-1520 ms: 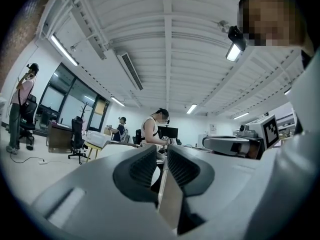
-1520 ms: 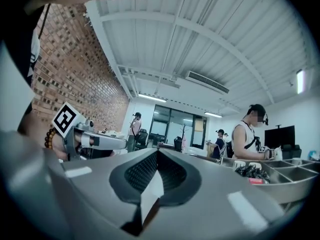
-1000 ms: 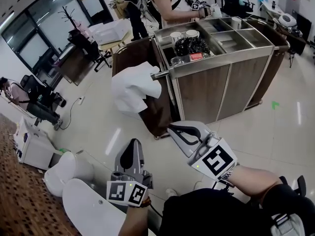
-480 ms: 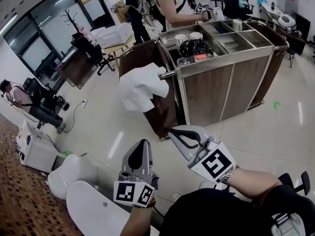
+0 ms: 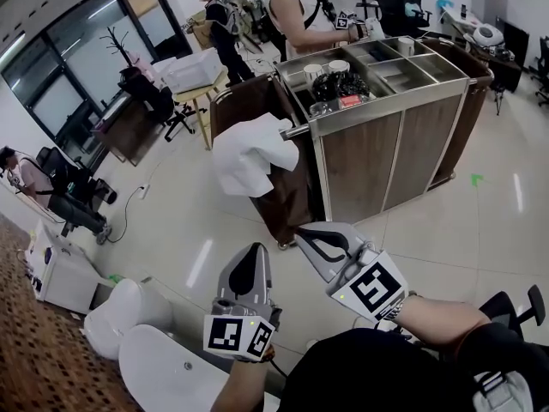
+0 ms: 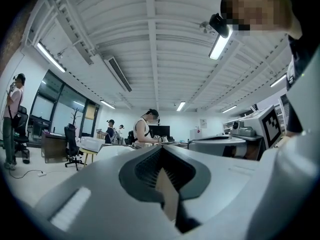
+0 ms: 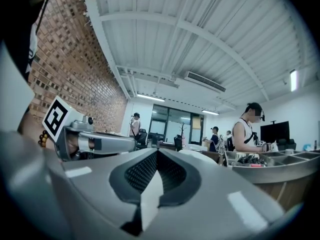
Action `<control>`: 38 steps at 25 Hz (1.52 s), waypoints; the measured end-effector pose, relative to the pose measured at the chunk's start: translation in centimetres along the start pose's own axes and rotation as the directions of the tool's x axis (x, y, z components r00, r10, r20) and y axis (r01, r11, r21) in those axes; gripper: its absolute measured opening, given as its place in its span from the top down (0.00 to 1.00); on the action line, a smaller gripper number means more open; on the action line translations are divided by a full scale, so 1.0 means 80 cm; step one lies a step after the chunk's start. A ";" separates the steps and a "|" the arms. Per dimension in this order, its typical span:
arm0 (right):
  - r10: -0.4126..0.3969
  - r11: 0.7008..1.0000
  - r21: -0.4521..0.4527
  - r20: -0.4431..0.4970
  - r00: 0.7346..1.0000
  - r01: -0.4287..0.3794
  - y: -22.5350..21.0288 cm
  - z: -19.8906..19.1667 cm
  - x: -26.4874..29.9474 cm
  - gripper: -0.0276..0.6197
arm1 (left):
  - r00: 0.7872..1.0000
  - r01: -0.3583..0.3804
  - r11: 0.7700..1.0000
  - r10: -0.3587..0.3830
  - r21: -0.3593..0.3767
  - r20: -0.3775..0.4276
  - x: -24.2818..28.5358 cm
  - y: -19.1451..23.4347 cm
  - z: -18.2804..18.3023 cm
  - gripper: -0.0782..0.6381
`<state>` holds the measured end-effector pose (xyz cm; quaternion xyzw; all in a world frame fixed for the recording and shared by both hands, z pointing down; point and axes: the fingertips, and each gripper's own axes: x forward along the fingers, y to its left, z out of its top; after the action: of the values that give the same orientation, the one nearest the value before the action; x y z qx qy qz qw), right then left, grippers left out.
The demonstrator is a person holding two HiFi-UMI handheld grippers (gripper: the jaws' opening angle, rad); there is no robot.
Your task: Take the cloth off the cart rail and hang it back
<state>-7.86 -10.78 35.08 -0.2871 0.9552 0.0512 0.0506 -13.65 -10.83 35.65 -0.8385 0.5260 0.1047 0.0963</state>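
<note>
Centrally, the white cloth (image 5: 250, 154) hangs draped over the rail (image 5: 296, 130) at the left end of the cart (image 5: 390, 148). Its folds fall by their own weight in front of the brown end panel, and it touches nothing but the rail. It hangs, then, as the task sentence wants it at the close. It would hang the same way ahead of being lifted off, and this scene fits either stage.

Cups (image 5: 322, 65) and a dark bundle (image 5: 336, 82) sit in the bins along the cart's top edge, and a person (image 5: 296, 11) stands at the far side of the cart.

Near the lower edge of the head view, the left gripper (image 5: 254, 249) and the right gripper (image 5: 302, 232) are held side by side in front of the wearer. Both point roughly level towards the cart's end and stay well apart from the cloth and the rail. This looks like a carrying posture suited to walking, not a reach, since neither tip is close enough to pinch fabric.

In the left gripper view, the jaws of the left gripper (image 6: 161, 154) are pressed fully together, ribbed pad against ribbed pad, with no cloth or other thing between them. In the right gripper view, the jaws of the right gripper (image 7: 156, 156) are likewise fully closed and empty. The cart's steel top (image 7: 280, 170) shows off to that gripper's right, untouched by it.
</note>
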 end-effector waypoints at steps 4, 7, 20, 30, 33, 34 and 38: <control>-0.016 1.000 -0.003 -0.004 1.000 0.016 0.011 0.002 0.000 0.96 | 1.000 0.019 1.000 -0.019 -0.004 -0.001 -0.007 -0.001 0.003 0.89; -0.024 1.000 -0.015 -0.004 1.000 0.024 0.015 0.000 0.001 0.96 | 1.000 0.028 1.000 -0.028 -0.007 0.000 -0.011 0.000 0.003 0.89; -0.043 0.999 -0.025 -0.010 0.999 0.043 0.025 0.001 0.000 0.96 | 0.999 0.040 0.999 -0.040 -0.009 0.003 -0.018 0.002 0.006 0.89; -0.039 0.999 -0.025 -0.010 0.999 0.039 0.018 -0.002 0.001 0.96 | 0.999 0.033 0.999 -0.033 -0.006 -0.002 -0.013 0.002 0.002 0.89; -0.040 0.999 -0.021 -0.011 0.999 0.040 0.015 -0.002 0.000 0.96 | 1.000 0.031 0.999 -0.031 -0.005 -0.003 -0.010 0.001 0.001 0.89; -0.039 0.999 -0.020 -0.011 0.999 0.039 0.014 -0.001 0.001 0.96 | 1.000 0.031 1.000 -0.031 -0.005 -0.004 -0.010 0.001 0.002 0.89; -0.036 0.999 -0.020 -0.012 0.999 0.035 0.012 -0.001 0.000 0.96 | 1.000 0.027 1.000 -0.027 -0.005 -0.005 -0.007 0.000 0.002 0.89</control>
<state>-8.39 -9.98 35.23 -0.3048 0.9497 0.0582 0.0429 -13.92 -10.28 35.68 -0.8462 0.5144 0.1025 0.0942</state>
